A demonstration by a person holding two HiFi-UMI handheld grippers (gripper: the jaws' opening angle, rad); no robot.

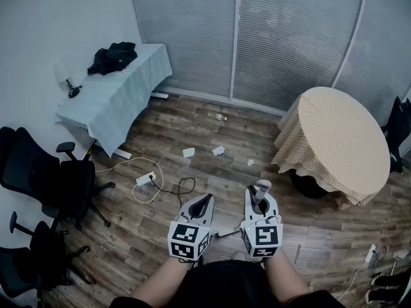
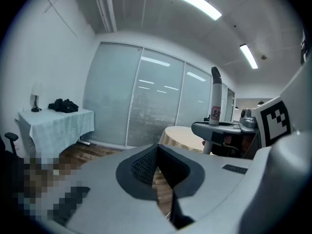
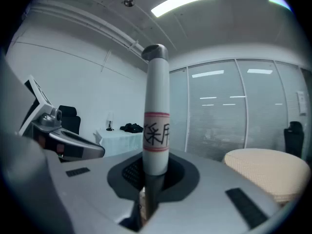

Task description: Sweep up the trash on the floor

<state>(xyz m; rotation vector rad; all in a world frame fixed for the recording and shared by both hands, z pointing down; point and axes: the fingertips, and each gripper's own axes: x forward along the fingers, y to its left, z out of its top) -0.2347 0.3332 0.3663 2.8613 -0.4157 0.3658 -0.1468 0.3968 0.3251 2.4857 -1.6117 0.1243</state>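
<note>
Left claw (image 1: 206, 199), right claw (image 1: 257, 194): seemingly closed

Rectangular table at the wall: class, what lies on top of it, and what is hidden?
On the rectangular table sit a black garment and a small lamp. Its pale cloth hangs down the sides, covering the tabletop and whatever is underneath.

The handle (image 3: 156, 111) and paper scraps (image 1: 188, 152) are white, the floor (image 1: 321, 226) brown.

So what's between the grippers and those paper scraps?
In the head view, mostly bare wooden floor; only a looped black cable lies short of the paper scraps.
</note>
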